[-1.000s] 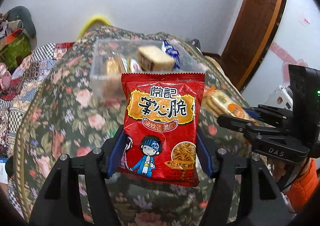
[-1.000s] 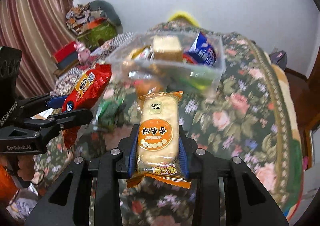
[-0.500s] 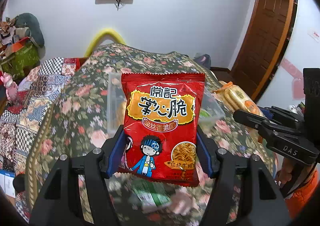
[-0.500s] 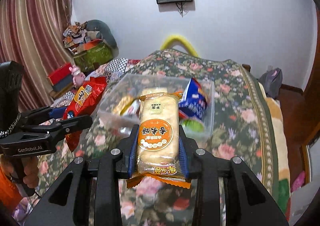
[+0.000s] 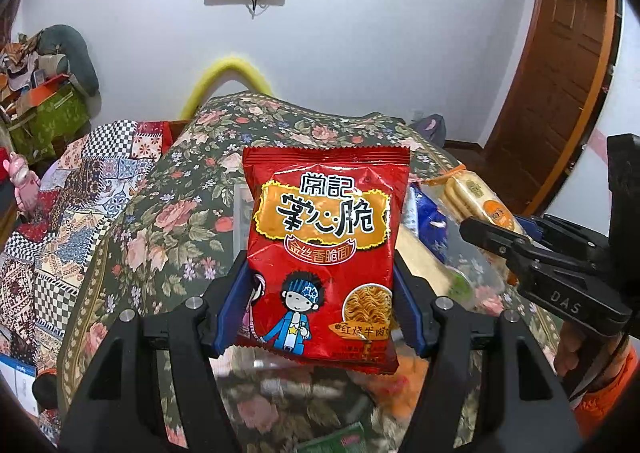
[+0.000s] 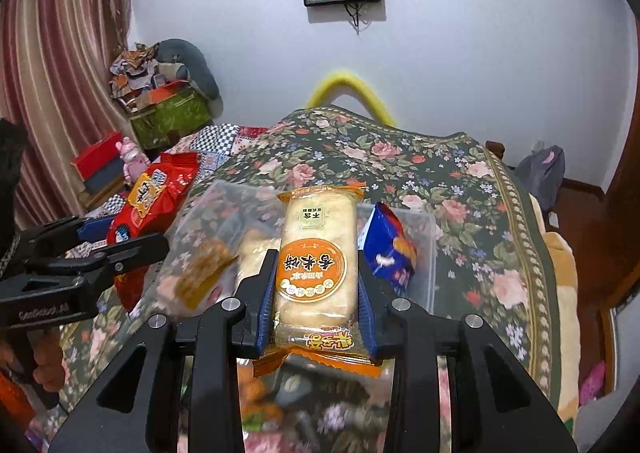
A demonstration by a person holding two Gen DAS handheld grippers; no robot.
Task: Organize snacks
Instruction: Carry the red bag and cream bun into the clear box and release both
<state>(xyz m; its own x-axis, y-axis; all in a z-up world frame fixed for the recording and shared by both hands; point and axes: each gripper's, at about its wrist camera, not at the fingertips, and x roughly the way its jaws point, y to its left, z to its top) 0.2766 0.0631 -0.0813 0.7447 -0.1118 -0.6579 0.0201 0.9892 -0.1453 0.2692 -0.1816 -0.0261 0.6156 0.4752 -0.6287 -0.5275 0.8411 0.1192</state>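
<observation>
My left gripper [image 5: 316,317] is shut on a red noodle-snack packet [image 5: 324,253] and holds it upright above the floral table. My right gripper [image 6: 318,301] is shut on a pale rice-cracker packet with an orange label [image 6: 318,257]. Behind both sits a clear plastic box [image 6: 424,253] with a blue packet [image 6: 386,249] and several other snacks inside. In the left wrist view the right gripper [image 5: 500,233] shows at the right with the cracker packet [image 5: 476,201]. In the right wrist view the left gripper [image 6: 120,237] shows at the left with the red packet [image 6: 154,197].
A floral cloth [image 6: 472,189] covers the table. Loose snacks lie blurred below the grippers, one green packet [image 5: 336,439] among them. A patchwork cloth [image 5: 60,213] and cluttered boxes [image 6: 168,113] lie to the left, a wooden door [image 5: 560,73] at the right.
Both grippers have risen and tilted up with their packets still held. The clear box now sits lower and nearer in both views, and more wall shows.
</observation>
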